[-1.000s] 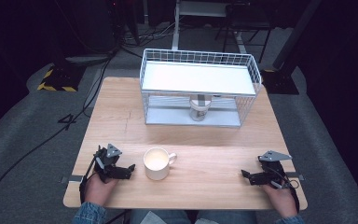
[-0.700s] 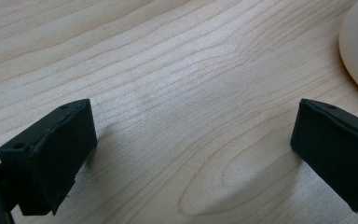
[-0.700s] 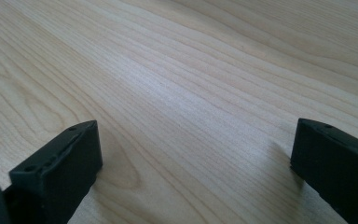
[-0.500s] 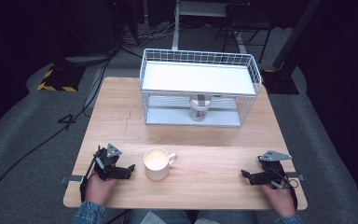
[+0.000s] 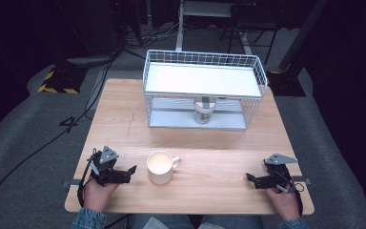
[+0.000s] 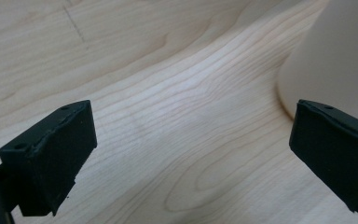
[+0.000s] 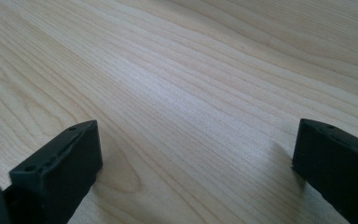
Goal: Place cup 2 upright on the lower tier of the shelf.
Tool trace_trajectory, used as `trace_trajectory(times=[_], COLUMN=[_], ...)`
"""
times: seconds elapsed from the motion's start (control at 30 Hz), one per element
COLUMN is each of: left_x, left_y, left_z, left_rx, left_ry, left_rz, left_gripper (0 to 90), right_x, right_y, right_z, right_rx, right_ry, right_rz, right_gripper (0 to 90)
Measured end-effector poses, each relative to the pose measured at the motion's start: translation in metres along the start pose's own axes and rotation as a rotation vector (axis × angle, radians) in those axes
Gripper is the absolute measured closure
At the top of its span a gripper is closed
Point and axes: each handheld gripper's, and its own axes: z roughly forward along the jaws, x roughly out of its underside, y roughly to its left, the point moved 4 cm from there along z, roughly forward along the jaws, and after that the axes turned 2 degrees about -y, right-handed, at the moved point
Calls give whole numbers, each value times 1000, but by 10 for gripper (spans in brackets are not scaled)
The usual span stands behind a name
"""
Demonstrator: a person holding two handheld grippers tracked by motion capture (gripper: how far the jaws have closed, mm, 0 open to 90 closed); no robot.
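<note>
Mug (image 5: pixel 161 167) stands on the counter (image 5: pixel 219 143) near its front edge, just beside the left gripper (image 5: pixel 129 171), fingers spread. Right gripper (image 5: pixel 250 178) rests well apart, fingers spread. Inside the wire rack (image 5: pixel 205 90) stands what may be a small cup (image 5: pixel 204 110).

Bright table, dark room around it.
We see the table (image 5: pixel 219 157) evenly lit from above, with soft glare on the wood; the mug (image 6: pixel 335 56) and black jaws look blurred close up.
</note>
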Motion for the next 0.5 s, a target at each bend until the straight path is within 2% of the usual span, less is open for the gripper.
trace_trajectory(times=[0.1,0.2,0.27,0.3,0.33,0.4,0.47,0.5], left_x=[-7,-10,-15,-16,-16,-20,-21,-23], left_y=[-9,-13,-19,-21,-21,-29,-32,-38], left_z=[-9,-14,-19,-21,-21,-25,-26,-27], left_rx=[34,49,92,107,107,136,145,158], left_ry=[-39,-60,-89,-98,-98,-117,-119,-126], left_rz=[15,21,-10,-9,-9,-10,-2,9], left_gripper=[12,13,13,13,13,13,13,12], right_x=[0,0,0,0,0,0,0,0], right_y=[0,0,0,0,0,0,0,0], right_z=[0,0,0,0,0,0,0,0], right_rx=[1,1,1,1,1,1,1,1], right_ry=[0,0,0,0,0,0,0,0], right_rz=[1,1,1,1,1,1,1,1], right_gripper=[17,17,17,17,17,17,17,17])
